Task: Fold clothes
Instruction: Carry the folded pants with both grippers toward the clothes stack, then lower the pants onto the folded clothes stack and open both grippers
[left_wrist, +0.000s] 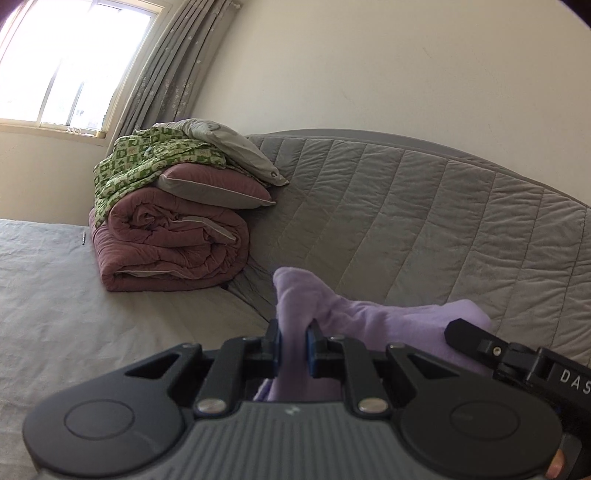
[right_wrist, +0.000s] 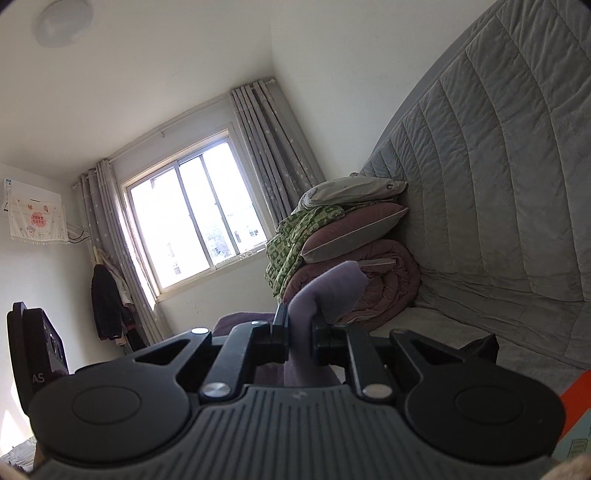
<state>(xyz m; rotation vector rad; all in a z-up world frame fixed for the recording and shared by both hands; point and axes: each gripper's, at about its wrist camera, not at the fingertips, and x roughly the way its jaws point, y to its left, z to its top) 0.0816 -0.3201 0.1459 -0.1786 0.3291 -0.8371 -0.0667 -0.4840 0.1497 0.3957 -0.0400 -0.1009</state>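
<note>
Pinching a fold of soft lilac fleece garment (left_wrist: 295, 306) above the grey bed sheet (left_wrist: 74, 295), the left gripper (left_wrist: 293, 341) leads, while the right gripper (right_wrist: 300, 328) clamps another bunched edge before stacked quilted bedding (right_wrist: 369, 280).

- Bedroom in a home.
- Bed (left_wrist: 74, 302) with pale grey sheet; quilted grey headboard (left_wrist: 424, 221) against cream wall.
- At 10 o'clock in left wrist view: stacked bedding, namely rolled maroon quilt (left_wrist: 173, 251), maroon pillow (left_wrist: 218, 184), green patterned blanket (left_wrist: 147, 158), grey pillow (left_wrist: 229, 144) on top.
- Sliding window (right_wrist: 192, 210) at 10 o'clock in right wrist view, grey star-print curtains (right_wrist: 269, 147) either side.
- Wall air conditioner (right_wrist: 33, 199) under a cloth cover at 9 o'clock; dark clothes (right_wrist: 107, 302) hanging below.
- Round ceiling lamp (right_wrist: 62, 22) at 11 o'clock.
</note>
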